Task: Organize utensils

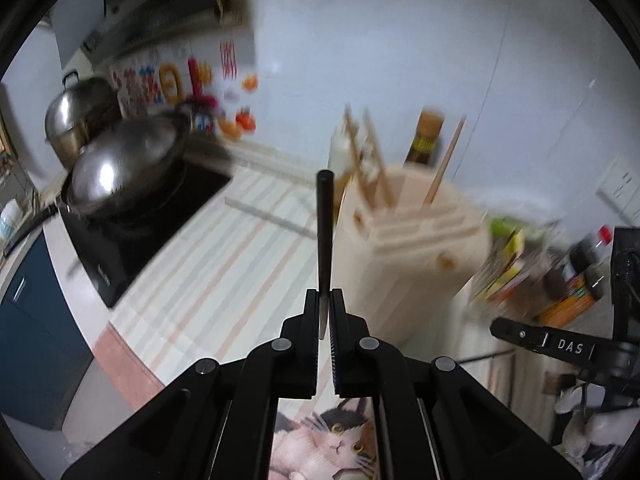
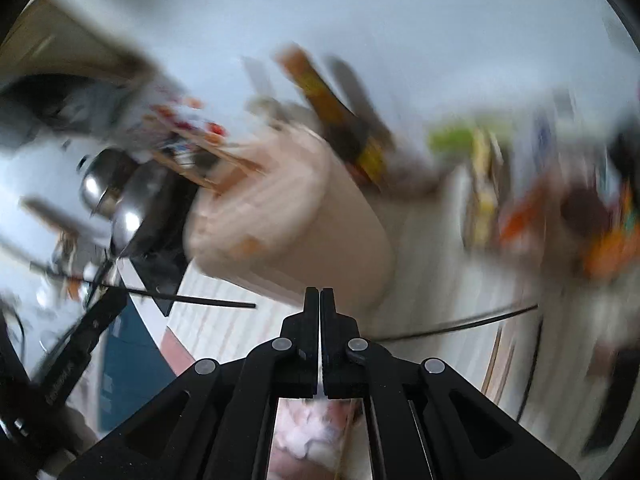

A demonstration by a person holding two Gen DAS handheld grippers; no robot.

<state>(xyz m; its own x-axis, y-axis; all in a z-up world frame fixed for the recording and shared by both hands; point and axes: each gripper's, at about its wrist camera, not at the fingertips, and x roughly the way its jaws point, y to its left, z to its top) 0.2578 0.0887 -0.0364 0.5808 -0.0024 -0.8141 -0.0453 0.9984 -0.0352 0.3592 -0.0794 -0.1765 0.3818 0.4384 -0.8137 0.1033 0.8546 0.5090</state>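
My left gripper is shut on a knife: its black handle points up and away, and the thin blade sits between the jaws. It hangs just left of a beige utensil holder with slots on top and several wooden chopsticks standing in it. My right gripper is shut with nothing between the jaws, in front of the same holder. The right wrist view is badly blurred. The knife shows there as a thin dark line at the left.
A wok sits on a black cooktop at the left, with a steel pot behind. Bottles and packets crowd the right. A striped counter lies below. The other gripper shows at the right edge.
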